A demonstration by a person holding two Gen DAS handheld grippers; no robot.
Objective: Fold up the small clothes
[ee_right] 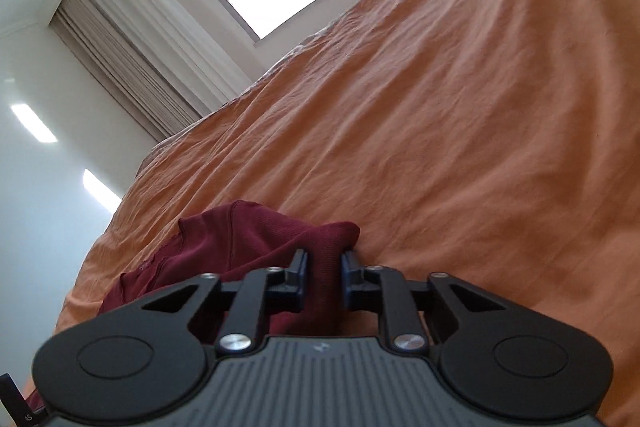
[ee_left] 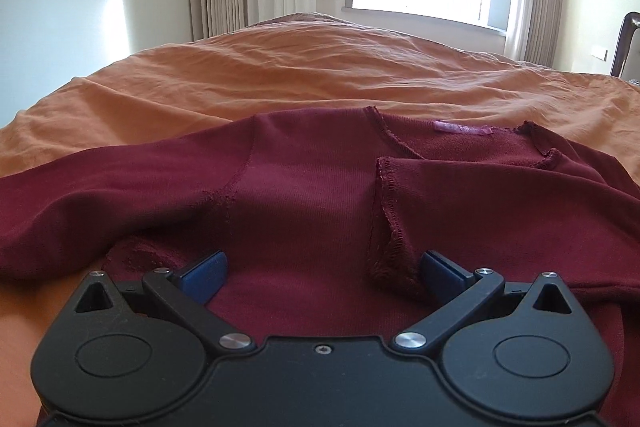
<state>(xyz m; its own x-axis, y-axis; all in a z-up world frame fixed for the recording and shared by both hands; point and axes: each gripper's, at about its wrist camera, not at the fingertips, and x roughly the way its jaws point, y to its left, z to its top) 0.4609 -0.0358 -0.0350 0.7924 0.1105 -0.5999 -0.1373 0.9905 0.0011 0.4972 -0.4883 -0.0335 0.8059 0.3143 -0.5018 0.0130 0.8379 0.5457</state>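
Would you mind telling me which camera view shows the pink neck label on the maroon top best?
The left wrist view. There the pink label lies in plain sight inside the neckline of the maroon top, beyond the open left gripper. The right wrist view shows only a bunched fold of the top pinched in the right gripper; no label is visible.
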